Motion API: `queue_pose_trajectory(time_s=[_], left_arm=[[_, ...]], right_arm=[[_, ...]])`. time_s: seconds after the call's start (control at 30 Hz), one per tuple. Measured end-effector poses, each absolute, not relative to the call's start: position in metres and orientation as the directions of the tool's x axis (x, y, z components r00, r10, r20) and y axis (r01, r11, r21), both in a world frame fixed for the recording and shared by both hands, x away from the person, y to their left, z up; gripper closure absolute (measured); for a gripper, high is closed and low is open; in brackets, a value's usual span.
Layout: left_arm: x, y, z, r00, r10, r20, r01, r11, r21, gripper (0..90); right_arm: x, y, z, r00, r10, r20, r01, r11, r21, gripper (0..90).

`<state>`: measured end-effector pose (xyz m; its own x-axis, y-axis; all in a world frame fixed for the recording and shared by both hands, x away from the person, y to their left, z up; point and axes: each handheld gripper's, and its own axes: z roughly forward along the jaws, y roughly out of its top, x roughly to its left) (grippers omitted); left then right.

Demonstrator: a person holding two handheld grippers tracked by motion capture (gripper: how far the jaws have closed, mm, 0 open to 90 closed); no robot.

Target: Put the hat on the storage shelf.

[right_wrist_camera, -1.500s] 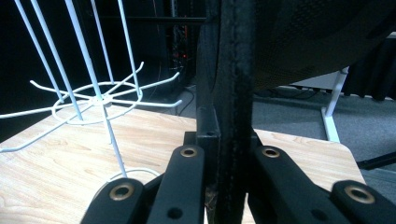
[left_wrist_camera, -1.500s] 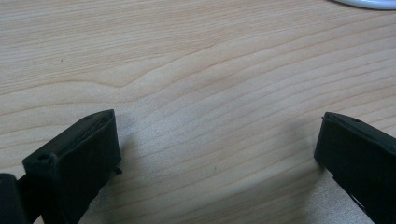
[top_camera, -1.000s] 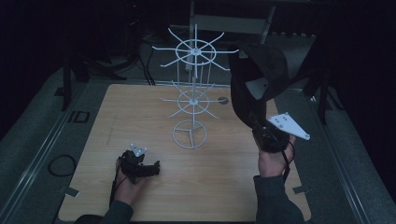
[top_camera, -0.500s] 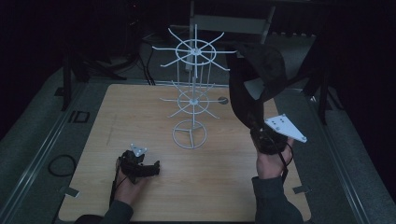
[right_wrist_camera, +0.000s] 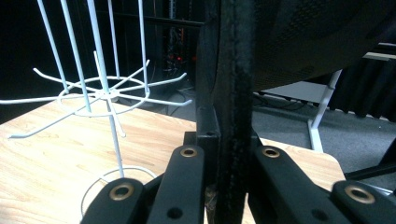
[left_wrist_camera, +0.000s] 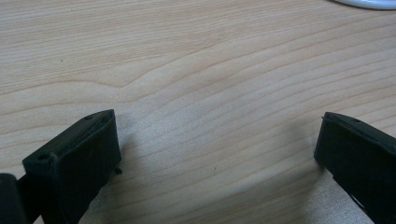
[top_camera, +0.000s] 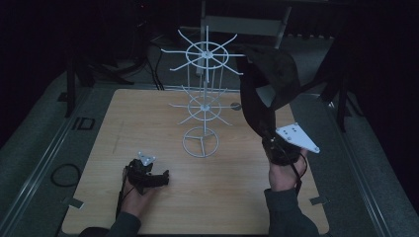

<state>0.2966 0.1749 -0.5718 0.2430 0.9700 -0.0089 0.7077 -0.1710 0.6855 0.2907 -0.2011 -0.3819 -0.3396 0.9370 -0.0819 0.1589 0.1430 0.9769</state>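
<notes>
Black mesh cap with stitched strap pinched in right claw, left claw wide on woodgrain table, white wire rack

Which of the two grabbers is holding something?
The right gripper, on the right in the high view: its jaws pinch a black bag held up beside the white rack. The left gripper rests open on the table, nothing between its jaws.

In the right gripper view the right tool clamped the edge of a black cap that rose upright between its jaws, with the white wire rack standing on the wooden counter to its left.
</notes>
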Motion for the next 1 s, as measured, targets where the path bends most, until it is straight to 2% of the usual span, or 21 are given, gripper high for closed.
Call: queue_pose_trajectory(time_s=[1.0], left_arm=[[0.297,0.175,-0.572,0.243,0.970,-0.009,0.708,-0.171,0.686,0.1]], right_arm=[[0.291,-0.187,-0.394,-0.329,0.933,-0.144,0.150,0.202,0.968,85.2]])
